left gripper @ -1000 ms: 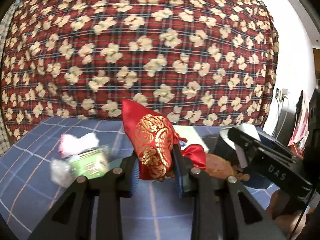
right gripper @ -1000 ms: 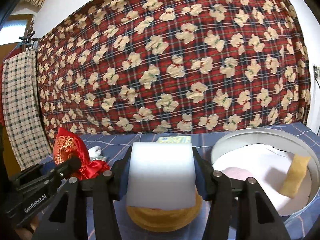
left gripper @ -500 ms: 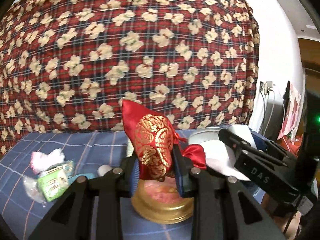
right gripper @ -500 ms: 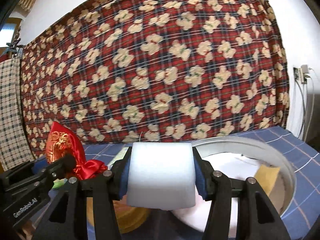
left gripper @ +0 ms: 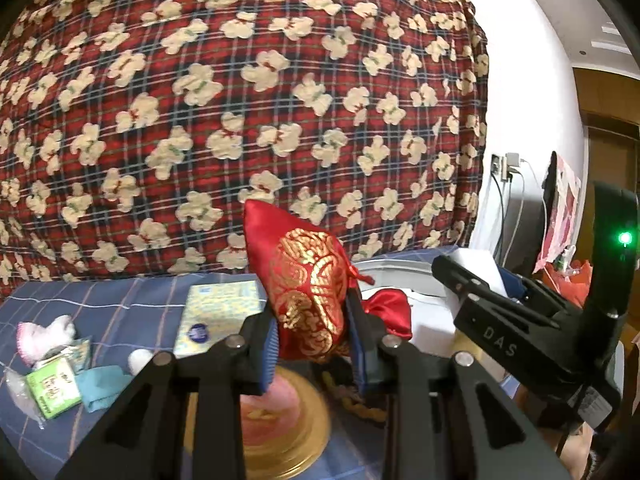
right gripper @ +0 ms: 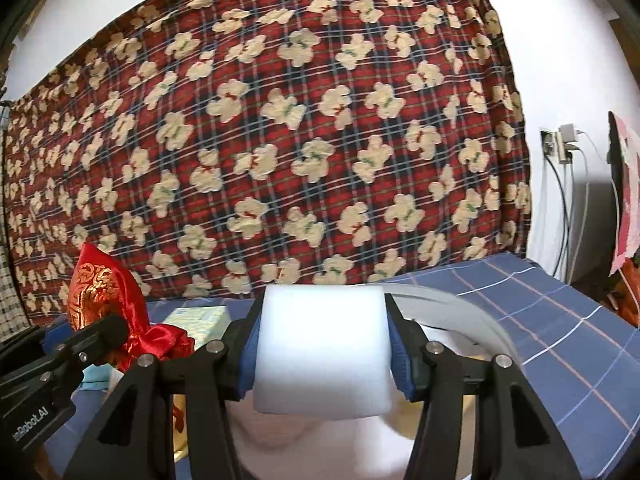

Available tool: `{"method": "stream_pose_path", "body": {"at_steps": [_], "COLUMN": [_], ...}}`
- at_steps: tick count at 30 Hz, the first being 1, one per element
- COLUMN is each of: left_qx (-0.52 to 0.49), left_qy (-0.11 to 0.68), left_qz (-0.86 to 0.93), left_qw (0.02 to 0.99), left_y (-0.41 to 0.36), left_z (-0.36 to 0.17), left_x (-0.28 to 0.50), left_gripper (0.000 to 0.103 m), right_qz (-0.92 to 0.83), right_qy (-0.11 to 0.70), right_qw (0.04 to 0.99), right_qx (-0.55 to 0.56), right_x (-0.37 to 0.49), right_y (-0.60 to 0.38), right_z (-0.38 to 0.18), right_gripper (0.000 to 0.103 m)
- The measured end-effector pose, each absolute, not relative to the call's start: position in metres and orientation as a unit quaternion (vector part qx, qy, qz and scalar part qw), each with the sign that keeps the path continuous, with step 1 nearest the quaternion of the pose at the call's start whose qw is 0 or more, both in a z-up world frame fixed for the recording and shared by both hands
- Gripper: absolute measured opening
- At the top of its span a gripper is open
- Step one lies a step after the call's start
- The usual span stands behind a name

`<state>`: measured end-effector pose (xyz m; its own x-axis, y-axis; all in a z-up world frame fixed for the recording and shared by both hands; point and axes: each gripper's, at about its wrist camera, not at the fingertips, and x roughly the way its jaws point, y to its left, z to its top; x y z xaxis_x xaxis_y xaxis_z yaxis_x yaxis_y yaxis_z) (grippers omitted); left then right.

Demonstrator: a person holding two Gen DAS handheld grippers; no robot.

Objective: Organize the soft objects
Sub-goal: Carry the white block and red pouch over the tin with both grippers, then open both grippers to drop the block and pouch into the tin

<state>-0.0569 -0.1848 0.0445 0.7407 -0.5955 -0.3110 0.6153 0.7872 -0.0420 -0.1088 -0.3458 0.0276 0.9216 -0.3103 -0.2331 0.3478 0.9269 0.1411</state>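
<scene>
Red pouch (left gripper: 310, 296) with gold pattern squeezed tight between left gripper (left gripper: 312, 344) jaws, held up above gold dish (left gripper: 288, 432). Pink lump sits in dish. Yellow packet (left gripper: 218, 314) lies on blue checked cloth (left gripper: 120, 304), left of pouch. Green packet (left gripper: 54, 386) and pink sock (left gripper: 42, 336) farther left of pouch.

White foam block (right gripper: 322, 350) clamped between right gripper (right gripper: 322, 360) jaws, held over white round tub (right gripper: 464, 316). Red pouch (right gripper: 104, 300) left of block, in other gripper.

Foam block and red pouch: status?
Right hand-held gripper shut on white foam block, over white round bin. Left hand-held gripper shut on red pouch. Nothing blocking.
</scene>
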Motion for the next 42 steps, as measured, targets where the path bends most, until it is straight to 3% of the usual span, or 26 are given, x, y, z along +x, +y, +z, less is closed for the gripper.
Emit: {"method": "stream_pose_path", "body": {"at_steps": [22,42], "left_qx": [0.054,0.078], "left_qy": [0.184,0.223], "left_qz": [-0.369,-0.354], "left_qw": [0.909,0.905], "left_y": [-0.275,-0.294], "left_z": [0.028,0.005], "left_x": [-0.055,-0.039], "left_gripper": [0.029,0.031], "right_qz": [-0.261,-0.248], "right_qy": [0.139,0.197], "right_qw": [0.951,0.943], "right_qx": [0.092,0.101], "right_x": [-0.113,-0.094], "right_y": [-0.424,-0.435], "right_z": [0.018,0.001], "right_gripper": [0.056,0.057]}}
